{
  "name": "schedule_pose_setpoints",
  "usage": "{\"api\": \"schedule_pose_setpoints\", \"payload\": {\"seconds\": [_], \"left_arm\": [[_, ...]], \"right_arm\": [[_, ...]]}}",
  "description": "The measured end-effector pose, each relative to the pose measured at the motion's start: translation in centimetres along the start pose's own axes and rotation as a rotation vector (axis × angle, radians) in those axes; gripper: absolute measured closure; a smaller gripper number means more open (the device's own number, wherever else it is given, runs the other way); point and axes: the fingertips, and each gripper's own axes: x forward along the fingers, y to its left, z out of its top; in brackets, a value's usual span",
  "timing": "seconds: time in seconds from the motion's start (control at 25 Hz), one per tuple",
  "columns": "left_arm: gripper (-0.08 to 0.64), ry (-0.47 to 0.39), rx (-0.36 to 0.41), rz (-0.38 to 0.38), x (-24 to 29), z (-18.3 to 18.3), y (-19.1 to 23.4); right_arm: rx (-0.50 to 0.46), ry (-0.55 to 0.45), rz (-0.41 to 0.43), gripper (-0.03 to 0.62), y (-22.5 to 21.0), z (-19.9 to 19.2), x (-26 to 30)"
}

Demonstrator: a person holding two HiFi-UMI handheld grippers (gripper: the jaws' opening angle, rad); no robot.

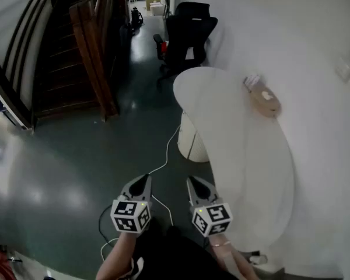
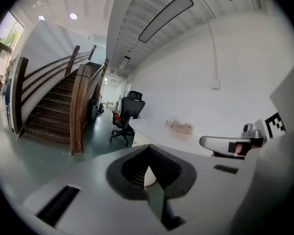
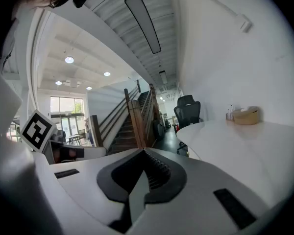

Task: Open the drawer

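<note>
A white drawer cabinet [image 1: 192, 140] stands on the floor under the near edge of the curved white table [image 1: 239, 150]; its front faces away from me, so no drawer front or handle shows. In the left gripper view the cabinet [image 2: 139, 139] shows small, just beyond the jaws. My left gripper [image 1: 144, 179] and right gripper [image 1: 192, 182] hang side by side in the air at the bottom of the head view, short of the cabinet and touching nothing. The jaws of both are shut and empty, as the left gripper [image 2: 148, 167] and right gripper [image 3: 142, 166] show in their own views.
A tan tissue box [image 1: 263, 100] lies on the table by the white wall. A black office chair [image 1: 186, 37] stands beyond the table's far end. A wooden staircase [image 1: 76, 57] fills the left. A white cable [image 1: 166, 156] runs across the dark green floor.
</note>
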Motion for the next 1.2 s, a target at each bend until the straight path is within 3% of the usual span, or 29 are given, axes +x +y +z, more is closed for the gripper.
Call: {"api": "schedule_pose_setpoints", "payload": {"seconds": [0.32, 0.72, 0.92, 1.2], "left_arm": [[0.557, -0.022, 0.000, -0.010, 0.5, 0.3, 0.4], [0.557, -0.014, -0.031, -0.008, 0.7, -0.8, 0.1], [0.557, -0.009, -0.020, -0.018, 1.3, -1.0, -0.5], [0.557, -0.007, -0.003, 0.007, 2.6, -0.6, 0.0]], "right_arm": [[-0.031, 0.006, 0.002, 0.589, 0.2, -0.6, 0.9], [0.024, -0.002, -0.005, 0.589, 0.0, -1.6, 0.5], [0.060, -0.008, -0.062, 0.589, -1.5, -1.7, 0.4], [0.071, -0.021, -0.072, 0.589, -2.0, -1.1, 1.8]]}}
